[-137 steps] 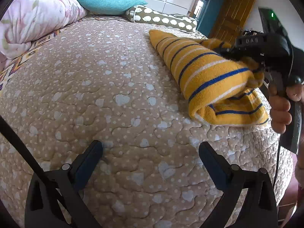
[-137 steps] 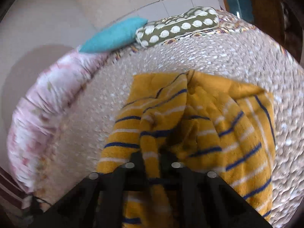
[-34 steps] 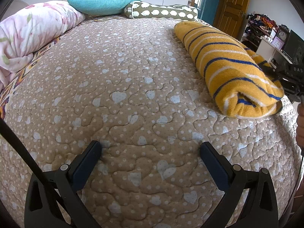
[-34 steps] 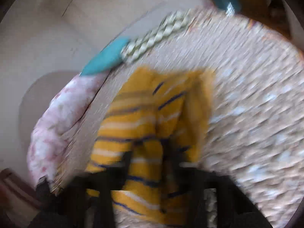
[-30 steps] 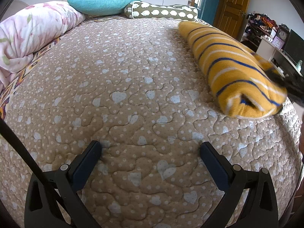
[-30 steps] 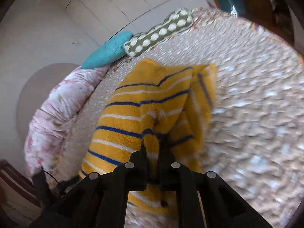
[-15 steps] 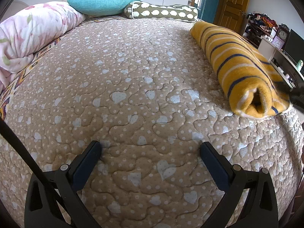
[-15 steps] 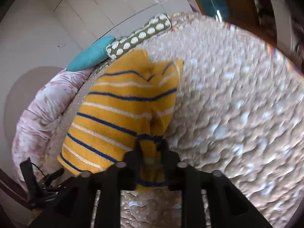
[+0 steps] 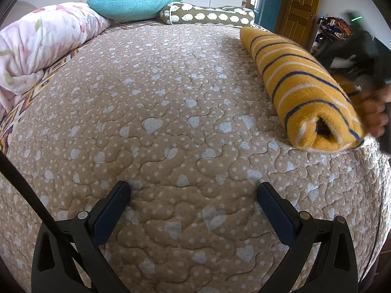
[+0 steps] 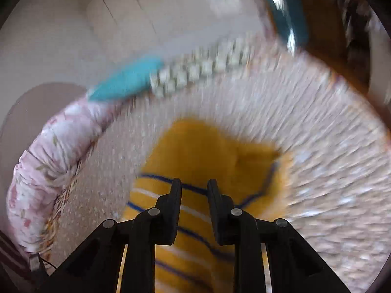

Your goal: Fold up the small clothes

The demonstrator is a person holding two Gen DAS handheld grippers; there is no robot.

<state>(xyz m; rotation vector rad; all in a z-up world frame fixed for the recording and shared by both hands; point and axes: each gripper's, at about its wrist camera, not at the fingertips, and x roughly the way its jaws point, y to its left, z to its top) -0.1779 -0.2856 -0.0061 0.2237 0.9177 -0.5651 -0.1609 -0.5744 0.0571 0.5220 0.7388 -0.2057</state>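
A yellow garment with blue and white stripes [image 9: 300, 85] lies folded into a long roll at the right side of the bed, its open end toward me. In the right wrist view the garment [image 10: 207, 151] lies just under and ahead of my right gripper [image 10: 194, 183]. Those jaws stand a little apart and are closing, with nothing pinched between them. From the left wrist view that gripper [image 9: 361, 48] is a dark blur beside the roll, held by a hand [image 9: 374, 112]. My left gripper [image 9: 193, 190] hangs wide open over the bare quilt [image 9: 171, 97], well left of the garment.
A pink floral duvet [image 9: 36, 44] is bunched along the bed's left side. A teal pillow [image 9: 134, 5] and an olive patterned bolster [image 9: 207, 15] lie at the head. The bed's right edge drops off just past the garment; a wooden door [image 9: 298, 7] stands beyond.
The right gripper let go of the garment's fold and drew up and back; its jaws now stand apart. The garment has settled farther right as a roll. The left gripper stayed still.
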